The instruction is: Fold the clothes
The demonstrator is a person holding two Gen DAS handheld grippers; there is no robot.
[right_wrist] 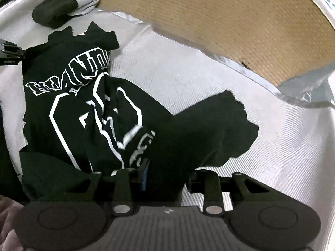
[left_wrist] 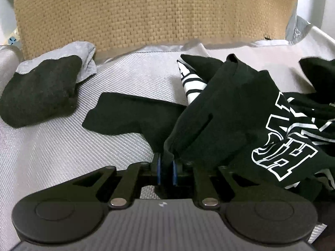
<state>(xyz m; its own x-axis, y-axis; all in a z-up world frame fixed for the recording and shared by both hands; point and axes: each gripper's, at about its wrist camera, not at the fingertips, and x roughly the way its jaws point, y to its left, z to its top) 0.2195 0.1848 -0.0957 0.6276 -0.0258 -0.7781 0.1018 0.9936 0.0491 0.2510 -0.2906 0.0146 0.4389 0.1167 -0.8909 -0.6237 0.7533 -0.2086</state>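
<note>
Pinching a fold of the black shirt (left_wrist: 219,108) in our left claw (left_wrist: 166,168), with the blue pads closed tight on the cloth, we keep that edge lifted so the shirt does not slump back onto the worktop (left_wrist: 62,156). Our right claw (right_wrist: 165,177) stands partly parted with dark cloth between its sides; whether it grips we cannot tell. The shirt lies bunched mid-worktop, its white lettering creased. A folded black and grey garment (left_wrist: 41,92) sits apart near the woven mat (left_wrist: 157,14), probably put aside as finished.
</note>
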